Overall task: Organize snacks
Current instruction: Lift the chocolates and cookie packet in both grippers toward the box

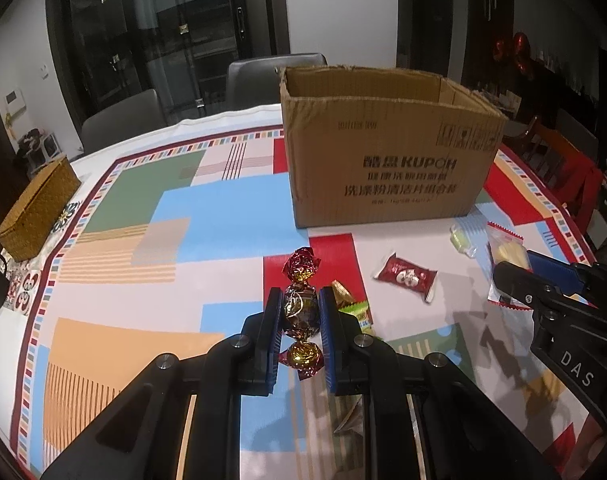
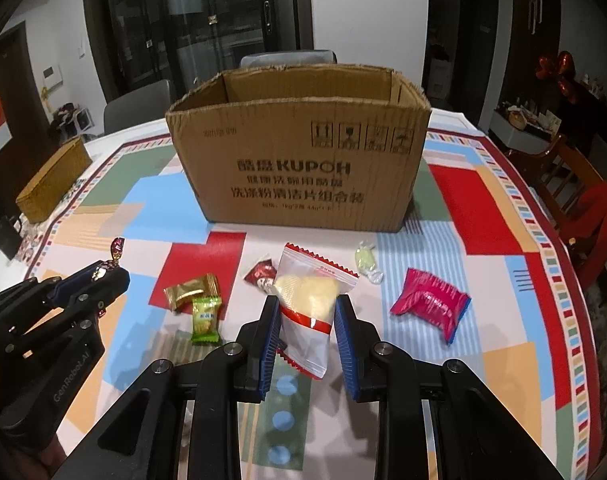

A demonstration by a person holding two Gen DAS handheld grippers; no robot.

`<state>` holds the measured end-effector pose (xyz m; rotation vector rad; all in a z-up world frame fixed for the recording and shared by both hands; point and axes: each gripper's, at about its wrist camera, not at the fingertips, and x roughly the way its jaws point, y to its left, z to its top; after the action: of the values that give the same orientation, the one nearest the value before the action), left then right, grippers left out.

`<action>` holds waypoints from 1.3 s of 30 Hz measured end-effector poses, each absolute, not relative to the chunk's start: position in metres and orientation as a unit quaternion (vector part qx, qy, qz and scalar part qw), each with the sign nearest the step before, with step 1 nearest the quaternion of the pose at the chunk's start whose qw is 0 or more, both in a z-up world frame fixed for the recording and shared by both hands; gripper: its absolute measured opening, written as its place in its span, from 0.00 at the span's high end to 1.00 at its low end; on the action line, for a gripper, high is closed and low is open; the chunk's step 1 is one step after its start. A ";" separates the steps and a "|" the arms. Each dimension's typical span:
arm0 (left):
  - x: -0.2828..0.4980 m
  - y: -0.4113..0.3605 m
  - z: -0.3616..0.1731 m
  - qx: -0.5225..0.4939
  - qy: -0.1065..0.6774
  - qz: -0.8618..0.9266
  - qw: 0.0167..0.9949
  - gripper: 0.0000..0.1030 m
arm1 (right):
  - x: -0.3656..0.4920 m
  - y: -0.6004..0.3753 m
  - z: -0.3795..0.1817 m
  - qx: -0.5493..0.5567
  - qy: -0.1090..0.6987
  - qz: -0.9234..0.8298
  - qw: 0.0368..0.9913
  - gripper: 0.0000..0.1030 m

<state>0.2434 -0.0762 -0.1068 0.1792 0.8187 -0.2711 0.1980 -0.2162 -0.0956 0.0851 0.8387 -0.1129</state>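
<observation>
My left gripper is shut on a foil-wrapped candy with twisted red and gold ends, held just above the table. My right gripper is shut on a clear white-and-red snack packet with a pale yellow cake inside. An open cardboard box stands upright behind both. On the table lie a gold packet, a green packet, a dark red packet, a pale green wrapped candy and a magenta packet.
A patterned tablecloth covers the table. A woven basket sits at the far left edge beside a small black object. Grey chairs stand behind the table, a wooden chair at the right.
</observation>
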 end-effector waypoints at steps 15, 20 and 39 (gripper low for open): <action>0.256 -0.084 -0.067 0.077 0.367 -0.134 0.917 0.82 | 0.204 -0.230 -0.054 0.040 0.372 -0.066 0.925 0.72; 0.263 -0.091 -0.053 0.077 0.356 -0.138 0.921 0.82 | 0.210 -0.237 -0.041 0.041 0.362 -0.070 0.929 0.72; 0.292 -0.109 -0.020 0.077 0.332 -0.145 0.929 0.82 | 0.232 -0.251 -0.010 0.034 0.337 -0.079 0.938 0.72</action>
<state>0.2919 -0.1086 -0.0196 0.1581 0.6807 -0.2968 0.2321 -0.2511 -0.0096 0.0694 0.6877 -0.1615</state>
